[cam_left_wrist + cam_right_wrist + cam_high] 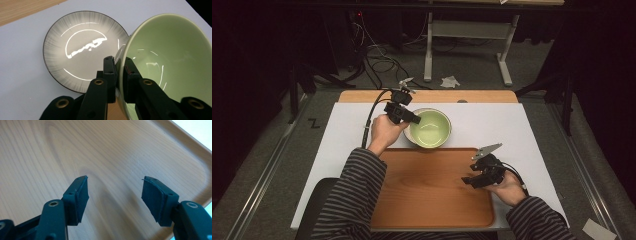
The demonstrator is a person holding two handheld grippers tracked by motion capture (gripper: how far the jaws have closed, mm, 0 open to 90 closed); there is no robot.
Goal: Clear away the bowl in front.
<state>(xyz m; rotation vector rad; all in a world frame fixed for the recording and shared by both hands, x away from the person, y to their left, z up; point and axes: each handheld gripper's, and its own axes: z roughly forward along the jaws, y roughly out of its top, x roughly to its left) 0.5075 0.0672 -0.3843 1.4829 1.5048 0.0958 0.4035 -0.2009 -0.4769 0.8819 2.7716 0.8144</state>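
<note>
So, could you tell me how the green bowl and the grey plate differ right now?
The green bowl is deep and plain pale green; the grey plate is shallow with streaked grey and a dark edge. The bowl is tilted, its rim clamped by the left gripper; the plate lies flat on the white sheet, untouched. Both are round and glossy.

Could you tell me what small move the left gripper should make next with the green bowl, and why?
Probably carry it toward the person and lower it onto the wooden tray. The left gripper is shut on the green bowl's rim, holding it tilted above a grey plate, while the right gripper hangs open over the tray.
</note>
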